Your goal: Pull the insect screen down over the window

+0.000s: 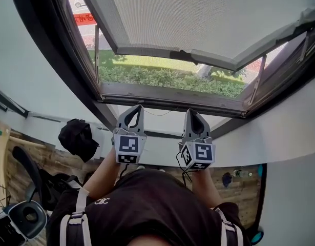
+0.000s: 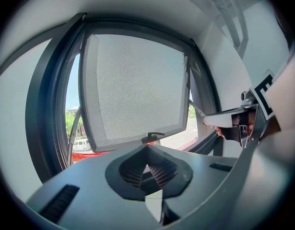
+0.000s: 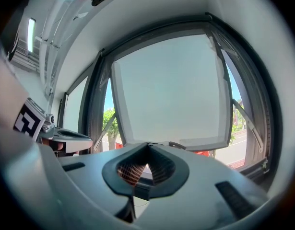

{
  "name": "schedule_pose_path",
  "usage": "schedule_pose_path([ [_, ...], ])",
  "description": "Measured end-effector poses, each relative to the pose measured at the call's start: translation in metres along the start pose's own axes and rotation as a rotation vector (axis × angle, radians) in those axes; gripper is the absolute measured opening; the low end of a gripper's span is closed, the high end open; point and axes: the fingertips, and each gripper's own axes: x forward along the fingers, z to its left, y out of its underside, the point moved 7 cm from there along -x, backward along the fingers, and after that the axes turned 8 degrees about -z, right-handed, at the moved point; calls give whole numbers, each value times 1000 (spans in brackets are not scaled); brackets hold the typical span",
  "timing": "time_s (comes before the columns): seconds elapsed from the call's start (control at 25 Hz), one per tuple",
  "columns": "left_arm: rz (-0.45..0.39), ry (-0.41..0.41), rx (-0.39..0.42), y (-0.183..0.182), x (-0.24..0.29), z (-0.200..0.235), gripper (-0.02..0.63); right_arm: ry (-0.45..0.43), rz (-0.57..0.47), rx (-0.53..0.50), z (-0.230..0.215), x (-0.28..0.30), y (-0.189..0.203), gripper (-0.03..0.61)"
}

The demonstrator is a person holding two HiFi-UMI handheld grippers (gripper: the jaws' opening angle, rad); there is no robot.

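A grey-framed panel with a fine mesh look is swung outward from the window's top, leaving a gap above the dark sill bar. A small handle sits on its lower edge. My left gripper and right gripper point up side by side just under the sill bar, both shut. A thin slack cord curves between their tips; whether either jaw pinches it is not visible. In the left gripper view the closed jaws aim at the panel, as do the closed jaws in the right gripper view.
Metal stays hold the panel at both sides. A green hedge lies outside below. White curved walls flank the opening. A black bag and a chair are on the floor at the left.
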Motion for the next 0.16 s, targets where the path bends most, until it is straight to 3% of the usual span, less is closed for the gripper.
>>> schedule_pose_path([
  [0.16,3,-3,2,1,0,3,14,-13,-5,-8,5,1,-1,3],
])
